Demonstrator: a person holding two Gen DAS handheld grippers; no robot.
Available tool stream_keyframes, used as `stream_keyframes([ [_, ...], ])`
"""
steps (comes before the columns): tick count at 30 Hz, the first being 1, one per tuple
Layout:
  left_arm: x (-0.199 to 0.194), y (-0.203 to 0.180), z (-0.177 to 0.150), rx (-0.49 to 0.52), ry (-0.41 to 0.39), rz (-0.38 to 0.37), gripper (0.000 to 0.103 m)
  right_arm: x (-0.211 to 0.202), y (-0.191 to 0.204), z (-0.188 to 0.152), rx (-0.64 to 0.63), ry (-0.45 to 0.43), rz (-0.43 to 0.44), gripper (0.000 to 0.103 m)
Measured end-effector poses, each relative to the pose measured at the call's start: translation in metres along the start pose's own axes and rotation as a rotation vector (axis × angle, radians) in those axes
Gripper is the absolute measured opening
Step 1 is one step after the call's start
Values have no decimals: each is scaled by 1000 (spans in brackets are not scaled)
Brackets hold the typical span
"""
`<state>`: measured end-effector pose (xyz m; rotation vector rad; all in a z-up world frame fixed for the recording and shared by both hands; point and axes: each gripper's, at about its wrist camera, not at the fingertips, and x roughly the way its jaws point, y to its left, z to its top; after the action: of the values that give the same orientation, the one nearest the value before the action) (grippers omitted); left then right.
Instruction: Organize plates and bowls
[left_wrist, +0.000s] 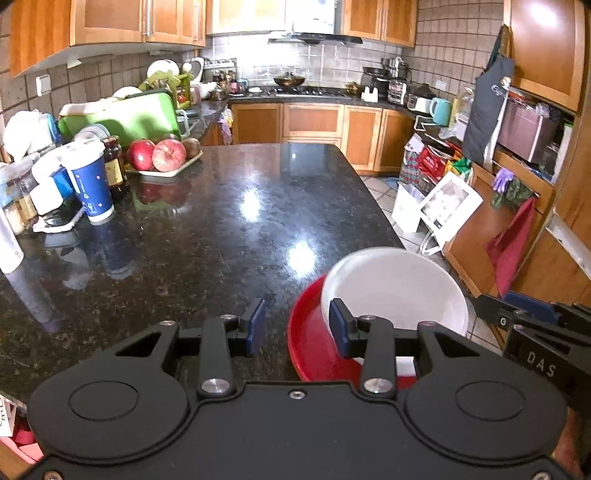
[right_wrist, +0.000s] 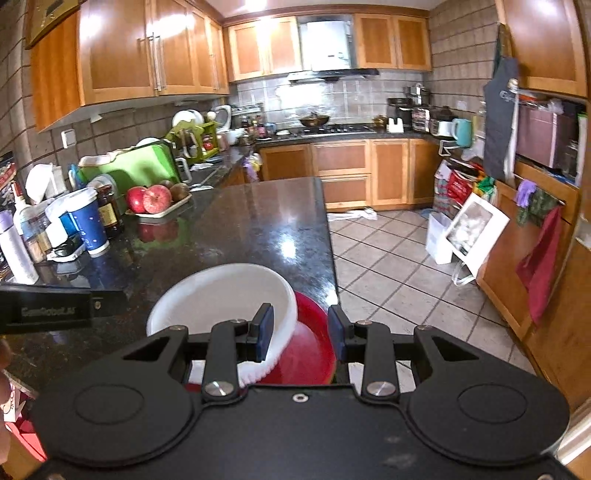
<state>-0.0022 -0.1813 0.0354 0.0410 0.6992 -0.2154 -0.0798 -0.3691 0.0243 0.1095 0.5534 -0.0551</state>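
Both wrist views look forward, slightly down along the black granite counter (left_wrist: 207, 229) toward the far stove wall. Left wrist view sits low over the counter's near end, white bowl (left_wrist: 399, 288) lower right. Right wrist view hangs nearer the counter's right edge, bowl (right_wrist: 221, 295) lower left, floor right.

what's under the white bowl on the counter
A red plate sits under the white bowl, near the right edge of the black granite counter. The bowl and grippers cover most of the plate, so anything else beneath cannot be seen.
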Motion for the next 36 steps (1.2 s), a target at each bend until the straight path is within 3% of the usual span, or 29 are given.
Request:
stream_keyframes([
  [16,4,-4,-23,32,112,-11,48,-15,16,-18,41,51,-79,34],
  [36,-11,-12,-43,30,137,-28,48,-35,15,-32,32,83,-72,34],
])
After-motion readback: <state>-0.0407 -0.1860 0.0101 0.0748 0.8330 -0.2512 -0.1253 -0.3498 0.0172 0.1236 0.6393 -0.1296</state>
